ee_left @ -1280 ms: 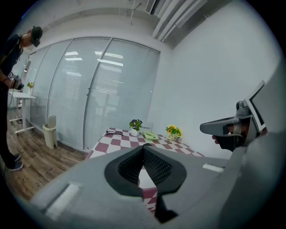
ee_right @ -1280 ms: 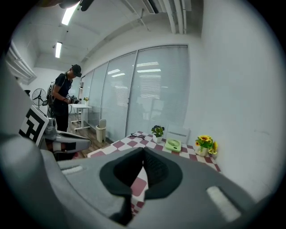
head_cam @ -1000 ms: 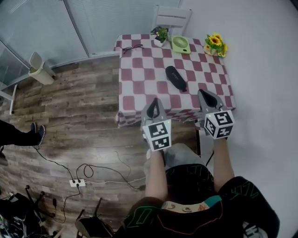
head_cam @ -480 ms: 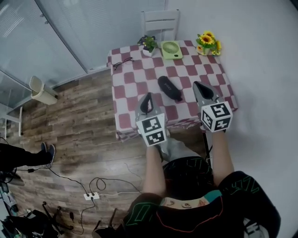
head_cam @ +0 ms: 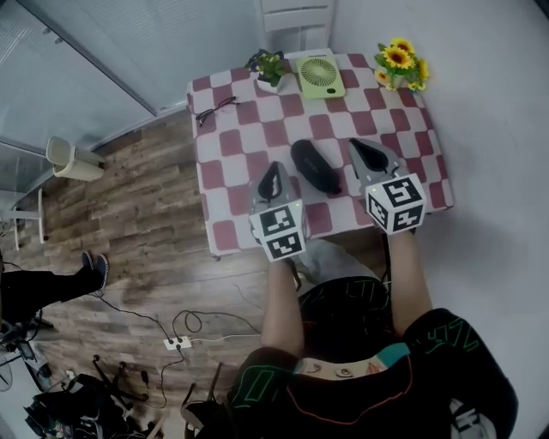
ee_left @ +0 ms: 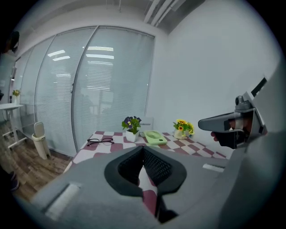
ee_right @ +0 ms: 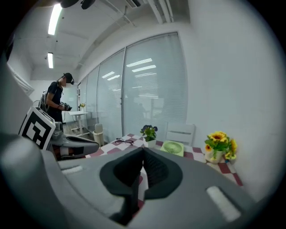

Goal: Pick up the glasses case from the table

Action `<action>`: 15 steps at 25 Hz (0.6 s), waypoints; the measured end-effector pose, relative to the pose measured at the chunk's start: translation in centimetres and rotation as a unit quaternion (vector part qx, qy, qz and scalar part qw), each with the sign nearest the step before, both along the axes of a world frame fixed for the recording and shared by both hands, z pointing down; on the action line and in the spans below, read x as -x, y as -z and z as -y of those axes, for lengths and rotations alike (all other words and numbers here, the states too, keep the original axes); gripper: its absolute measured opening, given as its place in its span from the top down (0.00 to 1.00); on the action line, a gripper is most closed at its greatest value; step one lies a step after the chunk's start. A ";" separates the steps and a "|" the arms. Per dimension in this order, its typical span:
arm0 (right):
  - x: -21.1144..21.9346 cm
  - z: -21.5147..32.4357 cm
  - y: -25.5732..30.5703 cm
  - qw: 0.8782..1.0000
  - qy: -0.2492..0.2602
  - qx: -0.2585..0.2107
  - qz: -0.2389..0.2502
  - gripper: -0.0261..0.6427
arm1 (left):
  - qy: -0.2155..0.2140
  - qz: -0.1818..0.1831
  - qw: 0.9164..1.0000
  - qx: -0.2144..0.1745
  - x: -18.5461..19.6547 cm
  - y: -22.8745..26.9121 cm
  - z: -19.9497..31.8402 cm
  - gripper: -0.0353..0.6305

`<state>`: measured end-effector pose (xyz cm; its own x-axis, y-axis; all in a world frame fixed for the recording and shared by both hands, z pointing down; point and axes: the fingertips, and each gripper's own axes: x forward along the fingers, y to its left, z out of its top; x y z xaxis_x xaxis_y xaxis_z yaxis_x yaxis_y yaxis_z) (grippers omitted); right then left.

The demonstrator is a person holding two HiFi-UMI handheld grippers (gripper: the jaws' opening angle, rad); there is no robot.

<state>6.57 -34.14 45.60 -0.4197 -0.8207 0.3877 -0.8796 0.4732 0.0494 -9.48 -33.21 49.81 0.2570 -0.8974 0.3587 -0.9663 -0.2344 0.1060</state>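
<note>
My gripper views lose the glasses case (head_cam: 315, 165) behind gray housing (ee_left: 89, 192). The head view's top edge crops the chair (head_cam: 296, 15).

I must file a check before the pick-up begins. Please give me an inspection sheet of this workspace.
Surface: table under a red-and-white checked cloth.
Job's things: black glasses case lies on the cloth between the two grippers, not held.
Clutter: green fan, flower pot and sunflowers along the far edge; glasses at the far left corner.
Grippers: left gripper and right gripper both shut, empty.
Cables: power strip and loose cables on the wooden floor.
Surroundings: white chair, bin, a person's legs.
</note>
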 end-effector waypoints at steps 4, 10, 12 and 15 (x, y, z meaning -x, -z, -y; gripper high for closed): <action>2.0 1.4 -5.0 0.996 0.043 0.077 -0.001 0.95 | 0.011 0.015 0.999 0.048 0.9 -3.5 1.0 0.94; 4.4 2.3 -11.1 0.975 0.115 0.191 0.003 0.77 | 0.011 0.022 0.996 0.085 0.7 -6.6 2.5 0.94; 4.9 2.2 -12.6 0.966 0.135 0.222 0.003 0.70 | 0.010 0.021 0.995 0.096 0.5 -7.3 2.8 0.94; 5.6 2.2 -14.7 0.949 0.158 0.274 0.010 0.55 | 0.014 0.032 0.993 0.109 0.6 -8.3 3.5 0.94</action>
